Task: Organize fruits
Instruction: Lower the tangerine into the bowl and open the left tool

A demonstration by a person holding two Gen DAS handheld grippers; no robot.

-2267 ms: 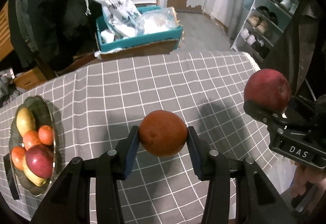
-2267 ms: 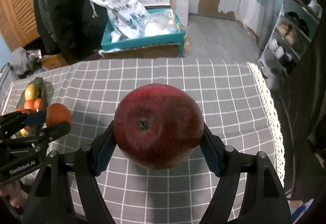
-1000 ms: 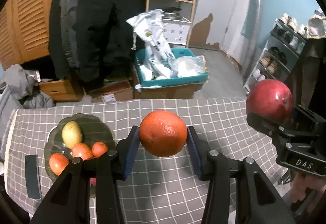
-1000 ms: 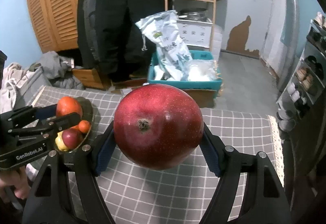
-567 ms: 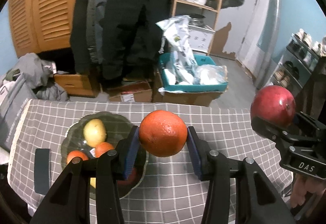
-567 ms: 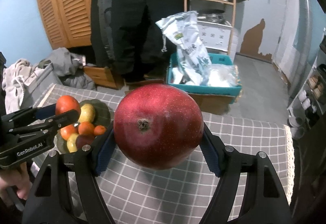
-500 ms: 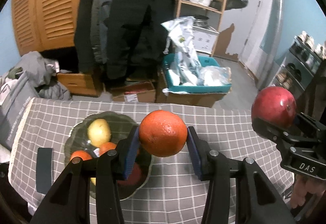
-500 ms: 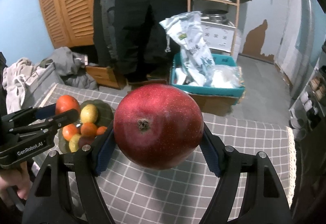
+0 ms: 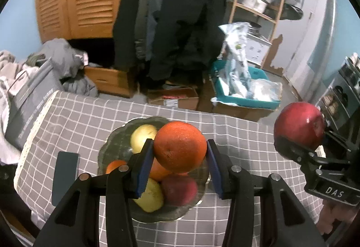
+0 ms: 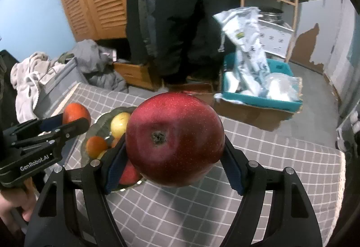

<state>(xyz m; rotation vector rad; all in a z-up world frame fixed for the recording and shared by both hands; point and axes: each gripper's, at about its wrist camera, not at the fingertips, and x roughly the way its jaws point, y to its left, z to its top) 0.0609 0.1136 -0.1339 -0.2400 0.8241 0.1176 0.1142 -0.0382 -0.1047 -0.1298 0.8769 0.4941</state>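
Bowl: dark green scalloped glass bowl (image 9: 105, 152) is sitting on the grey checked tablecloth (image 9: 78, 116), already holding a yellow pear-like fruit (image 9: 142, 138), small oranges and a red fruit.
Left gripper: the black left gripper (image 9: 180, 162) is clamping a round orange (image 9: 180, 147) between its blue pads, hovering over the bowl's middle.
Right gripper: the black right gripper (image 10: 174, 162) is squeezing a large dark red apple (image 10: 174, 142), sitting at 3 o'clock from the bowl, above bare cloth.
Progress: most fruit is lying in the bowl; these two carried pieces are looking like the last to go in, neither released.
Left view only: a dark flat rectangular object (image 9: 65, 176) is lying at 9 o'clock of the bowl.
Right view only: the apple's stem pit and the cloth beneath it are showing; the apple is hiding part of the bowl.
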